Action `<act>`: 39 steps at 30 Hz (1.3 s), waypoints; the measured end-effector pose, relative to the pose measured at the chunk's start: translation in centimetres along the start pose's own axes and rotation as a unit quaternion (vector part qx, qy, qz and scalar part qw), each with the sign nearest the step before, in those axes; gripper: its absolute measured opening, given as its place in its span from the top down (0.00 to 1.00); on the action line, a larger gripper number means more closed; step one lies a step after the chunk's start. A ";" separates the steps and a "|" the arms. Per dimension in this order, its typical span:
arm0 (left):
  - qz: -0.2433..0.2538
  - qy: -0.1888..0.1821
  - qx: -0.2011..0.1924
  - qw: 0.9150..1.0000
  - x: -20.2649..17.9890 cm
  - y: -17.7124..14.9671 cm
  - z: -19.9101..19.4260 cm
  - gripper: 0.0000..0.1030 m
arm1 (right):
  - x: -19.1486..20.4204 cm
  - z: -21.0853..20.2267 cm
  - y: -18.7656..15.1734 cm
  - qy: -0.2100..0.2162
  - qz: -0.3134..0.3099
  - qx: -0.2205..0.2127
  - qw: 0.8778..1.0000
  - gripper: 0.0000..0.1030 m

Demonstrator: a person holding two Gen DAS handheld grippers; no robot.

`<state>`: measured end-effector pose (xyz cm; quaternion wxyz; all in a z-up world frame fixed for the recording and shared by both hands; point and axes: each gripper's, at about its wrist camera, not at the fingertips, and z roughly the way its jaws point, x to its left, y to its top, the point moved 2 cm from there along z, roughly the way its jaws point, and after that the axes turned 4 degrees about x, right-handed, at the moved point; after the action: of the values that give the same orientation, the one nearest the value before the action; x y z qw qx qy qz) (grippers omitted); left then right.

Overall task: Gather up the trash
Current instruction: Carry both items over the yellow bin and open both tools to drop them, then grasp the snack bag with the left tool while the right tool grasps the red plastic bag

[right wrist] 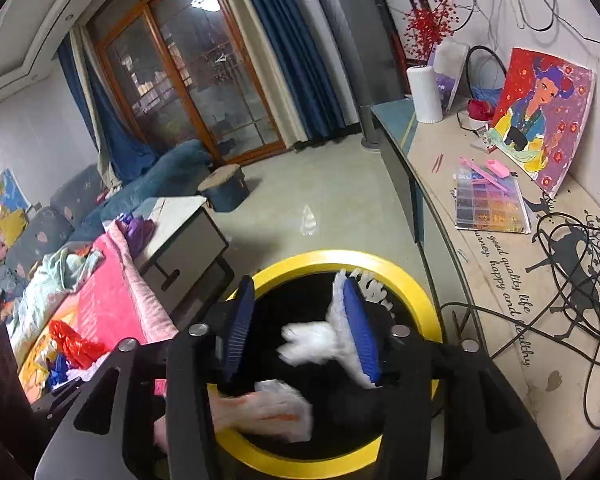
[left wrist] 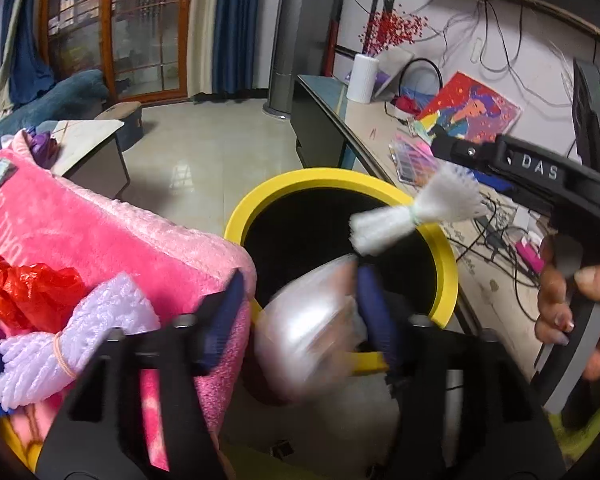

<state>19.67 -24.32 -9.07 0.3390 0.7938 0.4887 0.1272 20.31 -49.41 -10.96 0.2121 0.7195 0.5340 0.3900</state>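
1. Over the yellow-rimmed bin (left wrist: 446,256) both grippers hang, pointing down into its black inside.
2. Left gripper (left wrist: 300,308): jaws apart, with a blurred clear bag (left wrist: 308,336) in the gap, lying against the right blue finger; whether the pad presses on it I cannot tell.
3. Right gripper (right wrist: 300,332): jaws apart. A white yarn bundle (right wrist: 312,342) sits in the gap, touching only the right pad (right wrist: 358,332), with tufts sticking past it.
4. From the left camera the same white bundle shows over the bin's mouth, just below the right gripper's black body, which a hand (left wrist: 572,312) holds.
5. From the right camera, the blurred bag shows low in the bin's mouth.
6. Left of the bin a pink blanket (left wrist: 112,248) presses right up to the rim; on it lie a lilac yarn bundle (left wrist: 72,340) tied with a band, and a crumpled red bag (left wrist: 24,292).
7. Right of the bin runs a long table (right wrist: 496,264) with tangled black cables (right wrist: 572,280), a bead box (right wrist: 490,208), a painted picture (right wrist: 540,116) and a white vase (right wrist: 424,92) of red sprigs.
8. Beyond lie bare floor (right wrist: 324,184), a low side table (right wrist: 180,216), a blue sofa and curtained glass doors.
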 end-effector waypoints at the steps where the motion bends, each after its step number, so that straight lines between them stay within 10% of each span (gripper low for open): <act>1: -0.003 -0.001 -0.003 1.000 0.1 0.0 -0.2 0.42 | 0.0 0.1 0.0 -0.002 -0.002 0.002 1.000 0.56; 10: -0.029 0.009 -0.046 0.998 1.4 0.0 -3.1 0.11 | 1.5 -0.6 -0.3 0.004 -0.013 -0.005 1.000 0.49; 39: -0.144 0.146 -0.155 0.966 12.6 -2.6 -13.9 0.11 | 17.8 -2.1 -3.5 0.143 -0.170 0.038 0.974 0.43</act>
<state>16.62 -7.00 -2.21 0.3975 0.6258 0.6165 0.2651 18.74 -31.83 -6.23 0.1691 0.5624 0.6876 0.4270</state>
